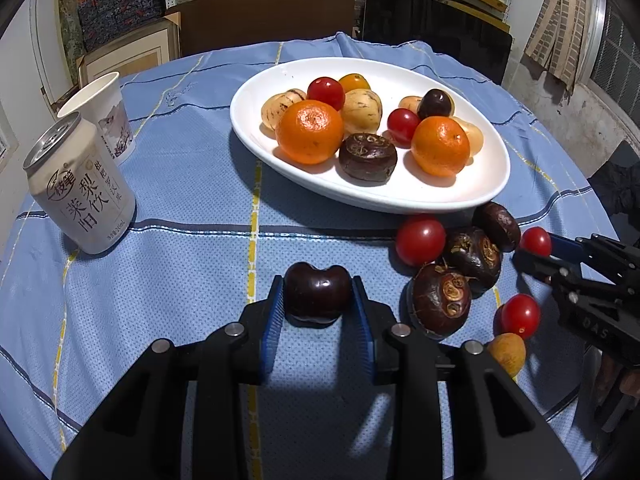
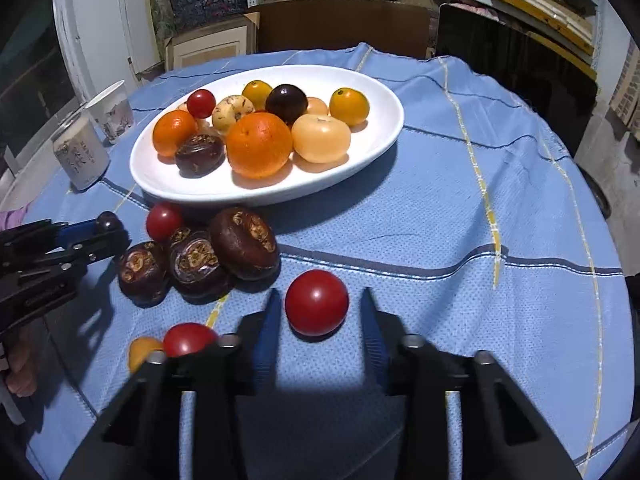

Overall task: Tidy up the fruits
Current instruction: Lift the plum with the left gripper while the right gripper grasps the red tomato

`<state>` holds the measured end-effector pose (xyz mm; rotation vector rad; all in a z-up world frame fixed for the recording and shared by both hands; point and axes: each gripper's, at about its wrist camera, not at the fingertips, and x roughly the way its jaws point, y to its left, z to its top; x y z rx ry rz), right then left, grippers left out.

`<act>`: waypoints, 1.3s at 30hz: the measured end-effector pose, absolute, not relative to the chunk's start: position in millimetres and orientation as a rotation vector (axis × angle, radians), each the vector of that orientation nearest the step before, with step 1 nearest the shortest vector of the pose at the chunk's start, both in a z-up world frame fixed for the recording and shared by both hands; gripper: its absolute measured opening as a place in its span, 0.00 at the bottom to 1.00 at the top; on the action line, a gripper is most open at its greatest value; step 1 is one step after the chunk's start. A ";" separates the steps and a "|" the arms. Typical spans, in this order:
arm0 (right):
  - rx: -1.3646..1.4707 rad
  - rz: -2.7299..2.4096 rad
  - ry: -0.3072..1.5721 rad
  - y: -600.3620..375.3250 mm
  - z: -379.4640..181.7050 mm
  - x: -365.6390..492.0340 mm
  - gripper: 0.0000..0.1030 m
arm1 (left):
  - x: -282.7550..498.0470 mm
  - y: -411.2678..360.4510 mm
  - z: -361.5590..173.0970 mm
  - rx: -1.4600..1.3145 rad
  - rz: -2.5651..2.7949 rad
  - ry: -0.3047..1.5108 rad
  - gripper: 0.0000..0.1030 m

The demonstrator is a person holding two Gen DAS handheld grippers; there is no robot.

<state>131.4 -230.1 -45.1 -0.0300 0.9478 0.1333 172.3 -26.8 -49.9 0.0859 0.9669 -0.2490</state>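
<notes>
A white oval plate (image 1: 472,196) (image 2: 384,96) holds oranges, cherry tomatoes, yellow fruits, water chestnuts and a dark cherry. My left gripper (image 1: 318,300) is shut on a dark cherry (image 1: 317,294), just above the blue cloth; it also shows in the right wrist view (image 2: 106,226). My right gripper (image 2: 318,312) is open around a red cherry tomato (image 2: 317,302) (image 1: 535,241), with gaps on both sides. Three water chestnuts (image 1: 460,276) (image 2: 200,260), more cherry tomatoes (image 1: 420,240) (image 1: 519,315) (image 2: 164,221) and a small yellow fruit (image 1: 507,354) lie loose between the grippers.
A drink can (image 1: 82,192) (image 2: 80,156) and a paper cup (image 1: 104,112) (image 2: 112,112) stand at the left on the blue checked tablecloth (image 1: 192,184). Chairs and shelves stand behind the round table.
</notes>
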 end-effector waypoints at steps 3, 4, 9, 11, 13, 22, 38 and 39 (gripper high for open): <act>0.010 0.132 0.952 -234.7 -44.5 131.1 0.29 | 172.5 -27.7 -49.4 0.088 -0.243 0.976 0.31; 0.021 0.126 0.952 -236.5 -44.1 130.4 0.29 | 172.4 -28.0 -49.1 0.086 -0.241 0.980 0.31; 0.040 0.134 0.948 -239.2 -39.2 122.6 0.29 | 168.9 -27.1 -46.7 0.078 -0.229 0.983 0.31; 0.040 0.138 0.937 -238.6 -34.4 118.2 0.29 | 165.5 -26.2 -44.9 0.075 -0.226 0.977 0.31; 0.045 0.150 0.928 -238.2 -29.6 114.3 0.29 | 160.4 -26.1 -39.4 0.076 -0.223 0.967 0.31; 0.062 0.177 0.886 -239.8 -7.2 94.9 0.29 | 134.9 -27.4 -7.9 0.082 -0.229 0.909 0.31; 0.091 0.202 0.843 -247.3 10.8 56.9 0.29 | 92.1 -23.2 16.1 0.084 -0.240 0.877 0.31; 0.088 0.206 0.837 -247.4 13.3 54.8 0.29 | 91.0 -22.4 17.9 0.083 -0.239 0.873 0.31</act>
